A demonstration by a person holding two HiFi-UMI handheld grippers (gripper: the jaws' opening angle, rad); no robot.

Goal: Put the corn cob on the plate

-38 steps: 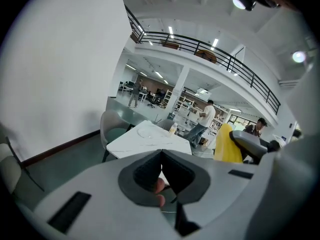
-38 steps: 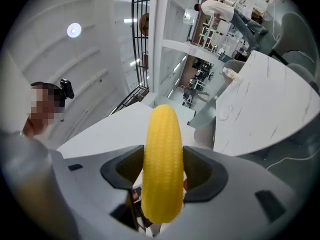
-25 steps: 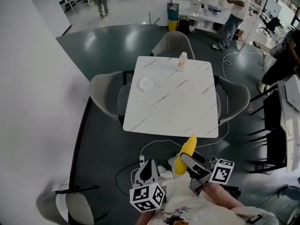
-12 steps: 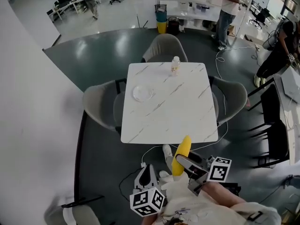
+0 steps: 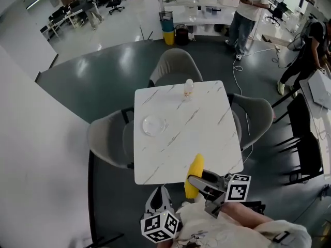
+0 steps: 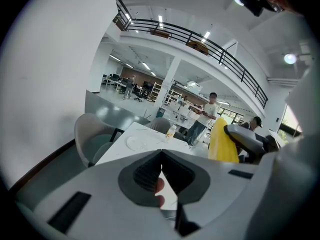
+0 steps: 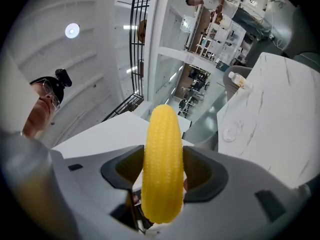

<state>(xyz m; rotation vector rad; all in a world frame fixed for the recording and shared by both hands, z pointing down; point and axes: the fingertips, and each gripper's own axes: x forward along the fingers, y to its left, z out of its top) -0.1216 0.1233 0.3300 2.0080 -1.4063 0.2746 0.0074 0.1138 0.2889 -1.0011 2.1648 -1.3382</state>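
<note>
- Two handheld grippers in play, both low at the near edge of the head view, each with its marker cube facing up.
- Right gripper is clamped on the corn cob. Its own view makes that plain: the two jaws of the right gripper press on either side of the yellow cob, and the tip sticks out well past them.
- From the head view, the cob sits in the air right over the near edge of the white marble table, pointing roughly toward the middle of the tabletop.
- Left gripper hangs off the table, beside the person's body. Its view shows the jaws of the left gripper closed together with nothing between them. The cob shows off to the right there too.
- Plate is a clear one, lying flat on the left part of the table, well apart from the cob. You can also spot it from the left gripper view and the right gripper view.
- Small bottle stands upright near the far edge of the table, apart from the plate.
- Three grey chairs are tucked around the table: far side, left and right.
- Couple of people stand in the background near the desks.
</note>
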